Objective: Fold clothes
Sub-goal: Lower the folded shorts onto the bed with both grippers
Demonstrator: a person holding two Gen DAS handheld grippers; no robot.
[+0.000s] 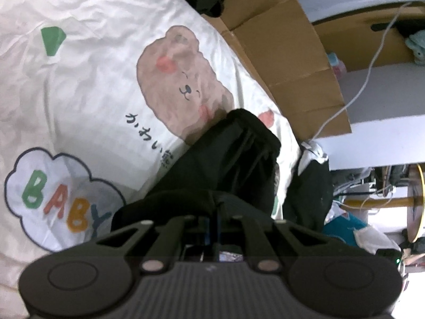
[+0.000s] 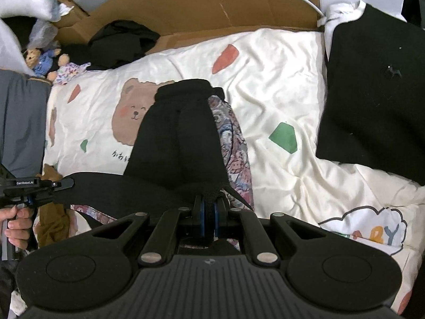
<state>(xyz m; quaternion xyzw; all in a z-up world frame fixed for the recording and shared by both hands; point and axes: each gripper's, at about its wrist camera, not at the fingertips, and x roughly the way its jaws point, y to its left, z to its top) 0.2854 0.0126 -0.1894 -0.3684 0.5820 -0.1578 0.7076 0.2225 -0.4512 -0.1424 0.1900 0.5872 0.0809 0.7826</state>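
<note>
Black garment pinched by both grippers over the bed

The left gripper (image 1: 213, 220) and right gripper (image 2: 208, 210) are each clamped tight on an edge of the black garment (image 2: 175, 138) — the cloth bunches between the fingers and stretches away from the tips, draping across the bear-print blanket (image 2: 279, 79) near its middle.

Black garment (image 1: 225, 164) hides left tool (image 1: 213, 212) tips; BABY cloud print (image 2: 372, 228) partly covered.
</note>
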